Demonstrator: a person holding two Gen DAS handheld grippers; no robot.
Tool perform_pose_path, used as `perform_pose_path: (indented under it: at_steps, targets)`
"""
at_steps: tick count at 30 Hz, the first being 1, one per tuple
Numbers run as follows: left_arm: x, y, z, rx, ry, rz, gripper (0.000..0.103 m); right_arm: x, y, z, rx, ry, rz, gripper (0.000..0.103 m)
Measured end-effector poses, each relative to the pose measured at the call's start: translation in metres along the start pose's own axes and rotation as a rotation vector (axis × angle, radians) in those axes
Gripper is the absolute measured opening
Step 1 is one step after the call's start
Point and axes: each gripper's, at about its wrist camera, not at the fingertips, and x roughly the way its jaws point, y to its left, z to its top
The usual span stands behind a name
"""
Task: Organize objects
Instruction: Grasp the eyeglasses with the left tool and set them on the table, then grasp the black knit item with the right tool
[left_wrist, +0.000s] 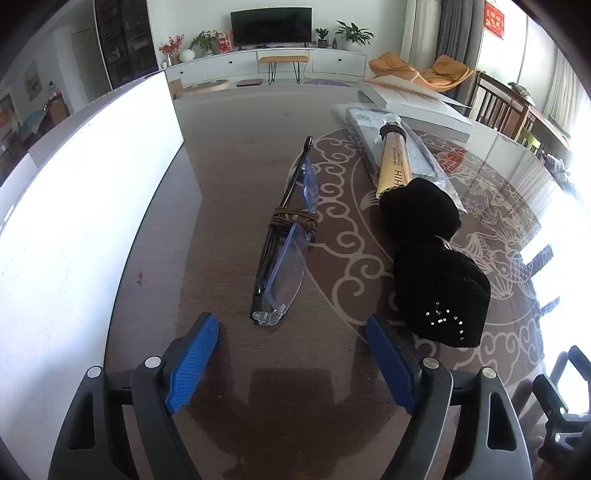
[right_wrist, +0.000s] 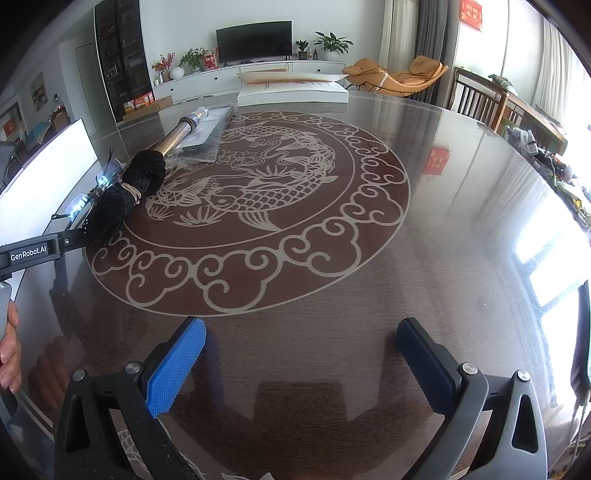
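The left gripper (left_wrist: 291, 354) is held open, nothing between its jaws — the folded glasses (left_wrist: 284, 240) lie just ahead on the table (left_wrist: 229, 147), beside the black bow (left_wrist: 432, 258). They are best approached squarely and pinched across the frame. The right gripper (right_wrist: 301, 354) is open too, over bare table.

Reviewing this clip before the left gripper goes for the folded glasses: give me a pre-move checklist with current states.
1. Left gripper open, nothing between its pads: ok.
2. Folded glasses lie ahead of the left gripper, roughly between its fingers: ok.
3. Brown cord wrapped around the glasses, secure: cannot tell.
4. Black velvet bow beside the right-hand finger, clear of it: cannot tell.
5. Right gripper open, empty, away from the objects: ok.
6. White board clear of the glasses: ok.
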Motion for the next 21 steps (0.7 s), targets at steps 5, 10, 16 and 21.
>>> perform_pose_path:
  at_steps: [5,10,16,21]
  targets:
    - [0.0023,0.0074,-0.0061,-0.029,-0.014,0.018,0.103,0.0,0.0004,0.0004,0.0,0.0,0.0,0.103]
    - [0.0016,0.008,-0.0076,-0.032,-0.025,0.022,0.103,0.0,0.0004,0.0004,-0.001,0.0,0.0,0.103]
    - [0.0013,0.0088,-0.0087,-0.039,-0.039,0.024,0.103,0.0,0.0003,0.0003,-0.001,0.0,0.0,0.103]
    - [0.0013,0.0089,-0.0088,-0.039,-0.04,0.024,0.103,-0.0001,0.0001,0.0002,-0.001,0.0,0.0,0.103]
